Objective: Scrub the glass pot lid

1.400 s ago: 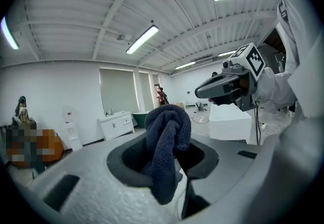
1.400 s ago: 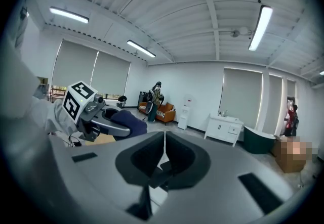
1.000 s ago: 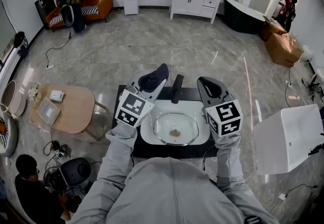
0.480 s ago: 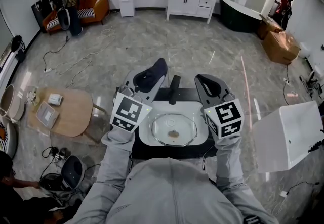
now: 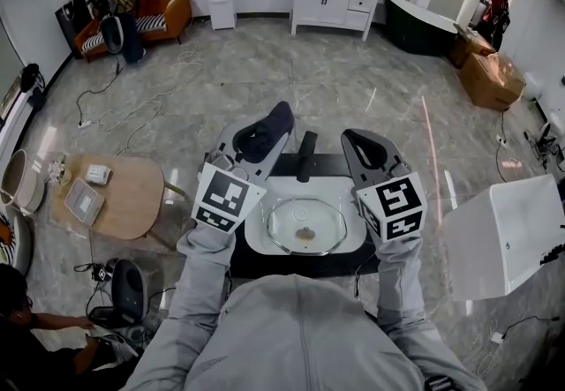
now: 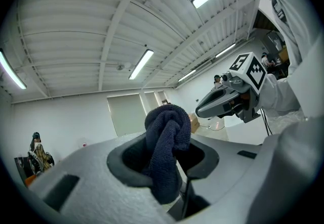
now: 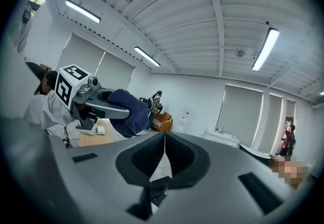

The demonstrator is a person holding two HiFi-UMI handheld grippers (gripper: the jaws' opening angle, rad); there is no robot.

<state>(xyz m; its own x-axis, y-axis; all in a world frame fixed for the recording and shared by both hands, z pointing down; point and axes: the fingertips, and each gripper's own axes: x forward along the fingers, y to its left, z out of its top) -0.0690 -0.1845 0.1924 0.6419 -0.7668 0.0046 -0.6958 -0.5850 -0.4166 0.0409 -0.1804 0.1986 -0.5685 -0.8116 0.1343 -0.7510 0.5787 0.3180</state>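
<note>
White sink basin (image 5: 258, 244) | glass pot lid (image 5: 306, 223) inside, apart from both grippers' fingers | left gripper (image 6: 169, 160) clamps dark blue cloth (image 6: 164, 127) | right gripper (image 7: 163, 154) jaws together, empty

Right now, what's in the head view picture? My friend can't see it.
A person in grey sleeves holds two hand-held grippers at either side of a white sink where a glass pot lid lies. The left hand-held gripper grips a dark blue cloth; the right hand-held gripper is shut and empty.
</note>
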